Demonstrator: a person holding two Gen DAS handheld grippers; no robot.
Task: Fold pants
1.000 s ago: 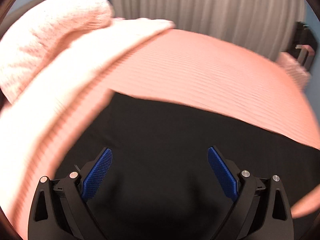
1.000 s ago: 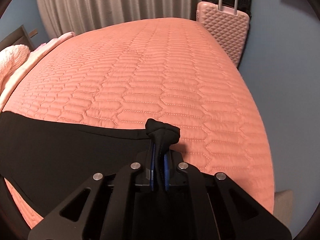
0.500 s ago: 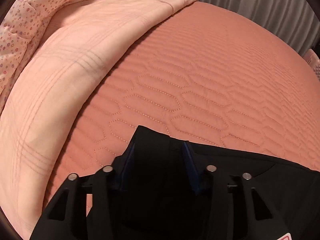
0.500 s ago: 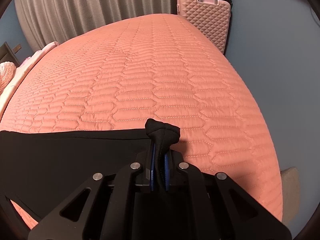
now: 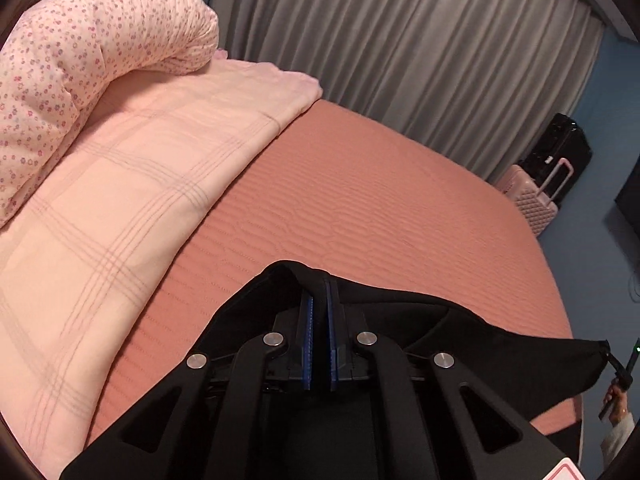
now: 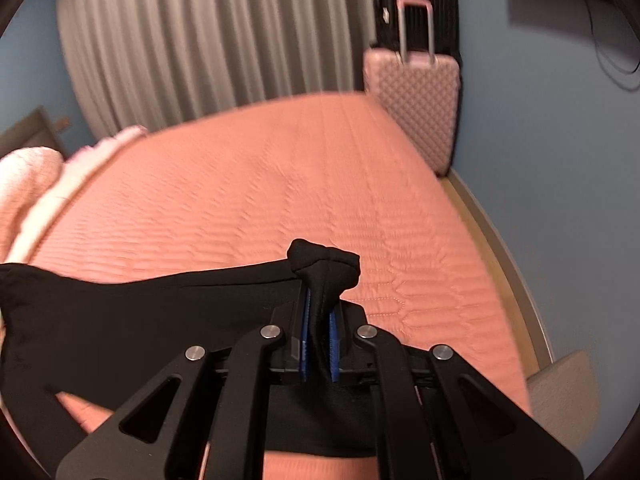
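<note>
A: Pants (image 5: 460,332), black, hang stretched between both tools above the bed (image 5: 380,200), their held edge running side to side across the salmon quilt.

B: And the grips?

A: The left tool (image 5: 319,300) is clenched on one corner of the cloth; the right tool (image 6: 319,312) is clenched on the other, a knot of fabric bunched above its blue pads.

B: Around them?

A: A pale checked blanket (image 5: 120,200) and a flowered pillow (image 5: 80,48) lie along the bed's left side. Grey curtains (image 5: 400,48) hang behind, with a pink suitcase (image 6: 416,100) by the blue wall.
</note>
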